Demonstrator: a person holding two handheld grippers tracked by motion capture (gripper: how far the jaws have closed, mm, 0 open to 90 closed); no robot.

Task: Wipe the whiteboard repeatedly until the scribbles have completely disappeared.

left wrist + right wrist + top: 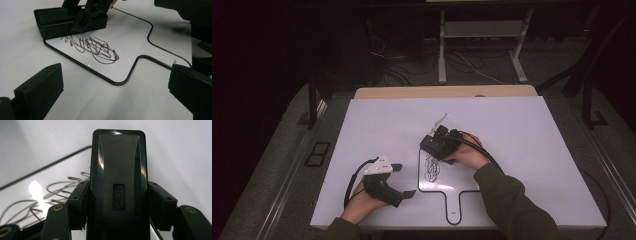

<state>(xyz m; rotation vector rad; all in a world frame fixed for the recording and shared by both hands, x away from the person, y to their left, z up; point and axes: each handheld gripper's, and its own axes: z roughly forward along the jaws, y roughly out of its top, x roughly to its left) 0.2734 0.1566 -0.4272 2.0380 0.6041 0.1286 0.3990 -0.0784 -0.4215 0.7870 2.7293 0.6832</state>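
The high view shows the whole white rectangular table top [522,150] and on it a small white paddle-shaped board with a thin black border [447,186], its handle pointing toward the person. The right gripper [439,141] is at the far end of this board, held by the right hand [466,154]. The left gripper [404,180] rests on the table just beside the left edge of the board, and its jaws stand wide apart with nothing between them.

The right gripper view shows what the high view cannot: the jaws are closed on the two long sides of a glossy black rectangular plastic eraser block [118,182], which has the word "deli" pressed into its top.

The left gripper view shows the board [140,35] from low down. The eraser block [56,21] sits flat on its far end, touching the edge of a tangled dark scribble of loops [92,47]. The scribble covers the middle of the board.
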